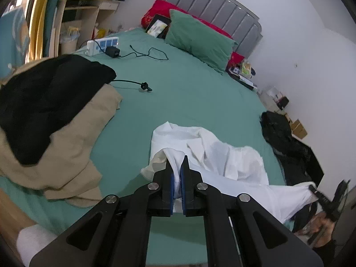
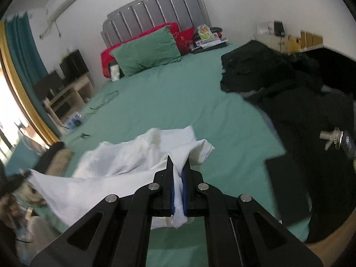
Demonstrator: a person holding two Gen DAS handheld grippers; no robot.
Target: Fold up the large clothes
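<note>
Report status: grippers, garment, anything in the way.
Left gripper and right gripper both shut on the white garment. Garment crumpled, partly lifted off green bed. Tan and black clothes pile left; black clothes right.

The white garment [image 1: 222,155] is thin, smooth cloth with a matt look, creased where it bunches on the green bedsheet [image 1: 182,93], itself a soft matt fabric. The left gripper [image 1: 177,166] and right gripper [image 2: 178,166] are matt black plastic with shiny metal rivets and blue pads [image 1: 171,191]. The headboard [image 1: 222,9] is grey padded upholstery in ribbed panels; beside it sits a tan cloth [image 1: 66,155], dull and rumpled.
</note>
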